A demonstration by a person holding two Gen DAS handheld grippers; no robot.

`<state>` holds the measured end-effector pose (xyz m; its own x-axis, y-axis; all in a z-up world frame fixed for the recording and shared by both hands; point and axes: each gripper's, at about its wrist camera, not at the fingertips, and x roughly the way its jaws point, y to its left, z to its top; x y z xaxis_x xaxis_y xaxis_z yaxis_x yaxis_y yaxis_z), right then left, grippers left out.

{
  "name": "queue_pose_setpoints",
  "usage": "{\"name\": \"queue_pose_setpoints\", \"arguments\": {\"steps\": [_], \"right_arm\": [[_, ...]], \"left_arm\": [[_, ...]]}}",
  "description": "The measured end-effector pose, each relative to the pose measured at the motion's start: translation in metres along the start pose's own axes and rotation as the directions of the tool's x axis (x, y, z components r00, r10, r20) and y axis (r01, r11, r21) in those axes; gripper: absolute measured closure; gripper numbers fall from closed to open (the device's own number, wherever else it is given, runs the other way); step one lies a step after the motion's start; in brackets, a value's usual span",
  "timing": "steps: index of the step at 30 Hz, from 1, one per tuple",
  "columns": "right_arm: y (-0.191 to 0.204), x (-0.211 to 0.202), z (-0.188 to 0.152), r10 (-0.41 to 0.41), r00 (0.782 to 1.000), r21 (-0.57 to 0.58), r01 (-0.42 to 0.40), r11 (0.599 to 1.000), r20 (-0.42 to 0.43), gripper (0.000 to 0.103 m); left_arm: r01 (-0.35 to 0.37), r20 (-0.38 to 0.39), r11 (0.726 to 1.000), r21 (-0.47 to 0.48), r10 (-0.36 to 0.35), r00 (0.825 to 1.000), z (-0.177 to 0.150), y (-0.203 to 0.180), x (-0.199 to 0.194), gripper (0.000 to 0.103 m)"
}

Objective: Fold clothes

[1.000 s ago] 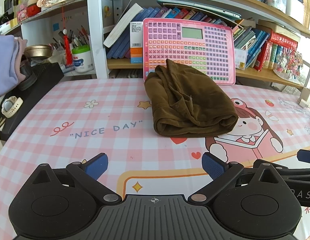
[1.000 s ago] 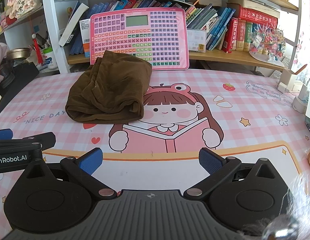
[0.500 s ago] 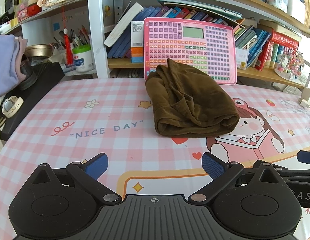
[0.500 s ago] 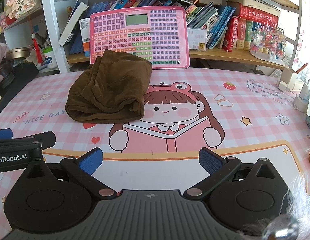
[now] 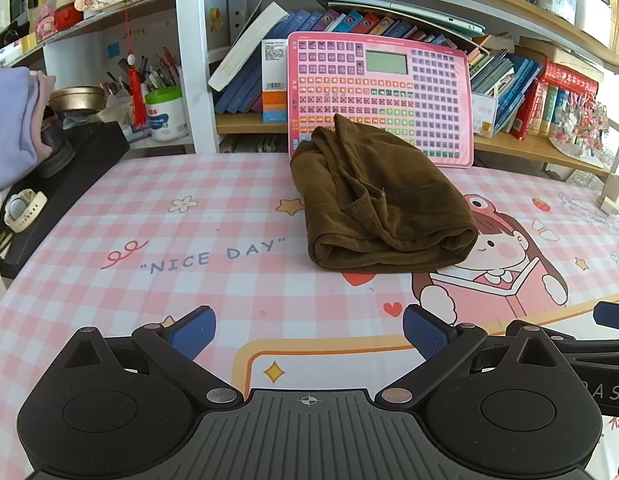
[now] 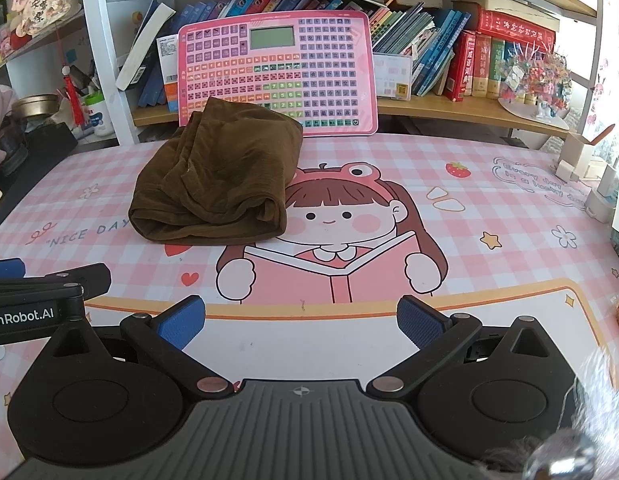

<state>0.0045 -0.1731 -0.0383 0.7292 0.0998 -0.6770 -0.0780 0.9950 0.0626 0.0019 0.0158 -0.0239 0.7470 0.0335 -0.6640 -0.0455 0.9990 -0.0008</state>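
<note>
A brown garment (image 5: pixel 379 204) lies folded into a thick bundle on the pink checked table mat, its far end against a pink keyboard toy. It also shows in the right wrist view (image 6: pixel 217 178). My left gripper (image 5: pixel 307 332) is open and empty, low over the mat's near edge, well short of the garment. My right gripper (image 6: pixel 299 326) is open and empty, to the right of the left one, with the garment ahead to its left. Each gripper's side shows in the other's view.
The pink keyboard toy (image 5: pixel 379 92) leans on a bookshelf behind the garment. A black box (image 5: pixel 65 184) with a watch and folded purple clothes (image 5: pixel 9 136) sit at the left. A white charger and small boxes (image 6: pixel 601 188) stand at the right edge of the mat (image 6: pixel 449 184).
</note>
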Motion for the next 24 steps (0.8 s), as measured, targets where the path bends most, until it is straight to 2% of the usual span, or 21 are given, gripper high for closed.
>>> {"name": "queue_pose_setpoints", "arguments": {"steps": [24], "right_arm": [[0.0000, 0.0015, 0.0007, 0.004, 1.000, -0.005, -0.004, 1.000, 0.003, 0.000]], "left_arm": [[0.010, -0.004, 1.000, 0.003, -0.010, 1.000, -0.0039, 0.0010, 0.0021, 0.002]]}}
